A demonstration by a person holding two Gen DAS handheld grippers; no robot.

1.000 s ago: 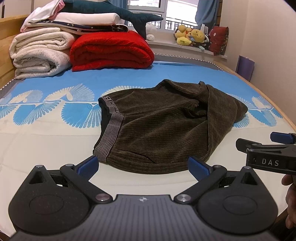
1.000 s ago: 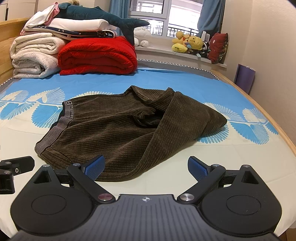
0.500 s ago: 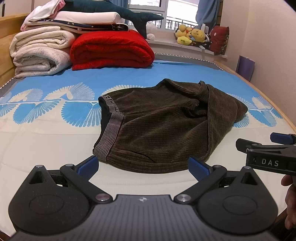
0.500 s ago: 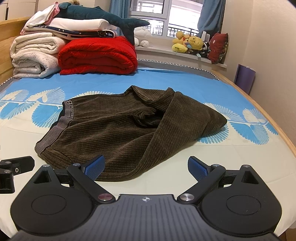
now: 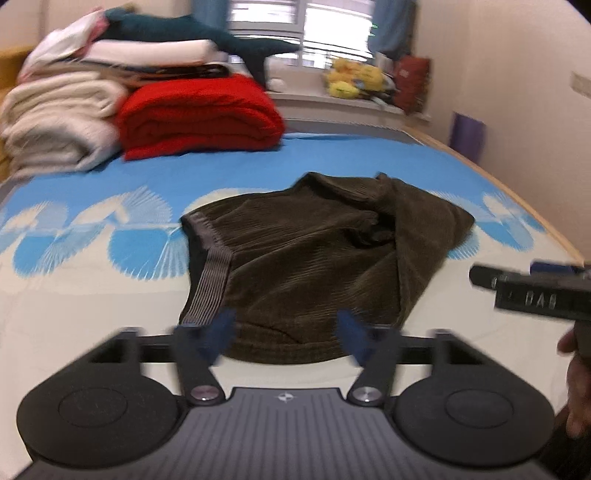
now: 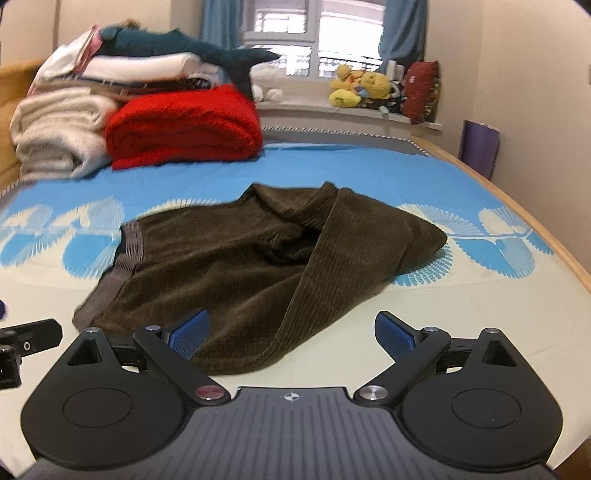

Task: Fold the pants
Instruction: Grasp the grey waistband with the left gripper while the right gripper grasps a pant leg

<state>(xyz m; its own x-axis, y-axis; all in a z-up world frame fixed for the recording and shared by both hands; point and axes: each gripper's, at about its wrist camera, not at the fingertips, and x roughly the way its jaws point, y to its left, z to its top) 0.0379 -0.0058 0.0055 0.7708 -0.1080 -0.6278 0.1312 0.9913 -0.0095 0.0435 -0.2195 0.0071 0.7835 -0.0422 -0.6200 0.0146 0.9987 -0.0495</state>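
Crumpled dark brown corduroy pants [image 5: 314, 258] lie on the blue and white bed sheet [image 5: 92, 295], with the grey waistband [image 5: 210, 273] to the left. My left gripper [image 5: 284, 328] hovers at their near edge. Its jaws are closing, still well apart, and the hem shows between the blurred blue pads without being pressed. From the right wrist view the pants [image 6: 229, 266] stretch ahead, and my right gripper [image 6: 291, 328] stands open over the near fold. The right gripper [image 5: 532, 291] also juts in at the right of the left wrist view, held by a hand [image 5: 576, 369].
A folded red blanket [image 5: 199, 114] and a stack of white blankets [image 5: 59, 122] with a plush shark [image 5: 192, 33] sit at the head of the bed. Plush toys [image 6: 358, 88] line the window sill. The bed's wooden edge [image 6: 517, 206] runs along the right.
The left gripper's blue pads have drawn much closer together and look blurred. Both views have tipped slightly. The pants lie as before.
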